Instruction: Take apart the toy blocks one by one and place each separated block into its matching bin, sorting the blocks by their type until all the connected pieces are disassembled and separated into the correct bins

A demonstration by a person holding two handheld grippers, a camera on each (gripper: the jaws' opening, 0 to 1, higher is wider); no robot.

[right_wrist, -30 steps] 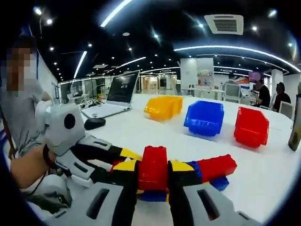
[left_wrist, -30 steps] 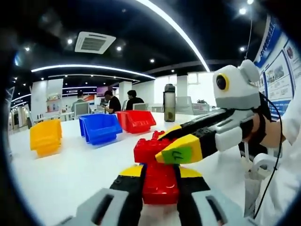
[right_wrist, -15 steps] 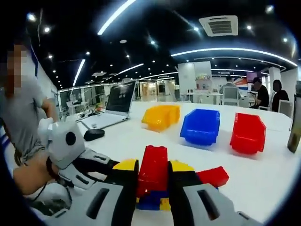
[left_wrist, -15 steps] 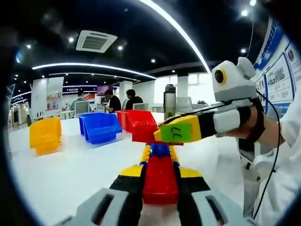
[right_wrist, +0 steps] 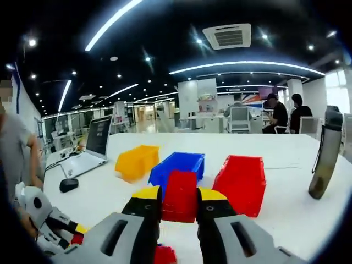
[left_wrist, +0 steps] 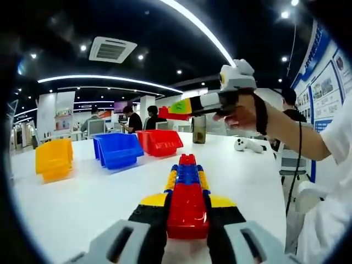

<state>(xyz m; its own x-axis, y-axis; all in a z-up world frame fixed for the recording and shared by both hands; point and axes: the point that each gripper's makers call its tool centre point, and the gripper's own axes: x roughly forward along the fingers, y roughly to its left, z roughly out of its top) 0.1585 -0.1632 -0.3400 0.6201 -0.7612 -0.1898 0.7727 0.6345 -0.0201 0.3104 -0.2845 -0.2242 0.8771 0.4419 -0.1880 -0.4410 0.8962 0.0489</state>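
- No label is readable; the wall posters (left_wrist: 330,82) are blurred.
- The white worktop (left_wrist: 82,198) carries the yellow bin (left_wrist: 53,158), blue bin (left_wrist: 116,148) and red bin (left_wrist: 160,141).
- The left gripper (left_wrist: 187,212) fingers clamp the block stack (left_wrist: 187,187).
- The right gripper (right_wrist: 179,206) fingers grasp a red block (right_wrist: 180,195).

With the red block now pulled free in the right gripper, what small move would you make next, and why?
Probably carry the right gripper forward over the red bin and release there. Its jaws are shut on a separated red block, and the red bin sits just ahead, beside the blue bin, so colour matches. The left gripper should keep holding the remaining block stack.
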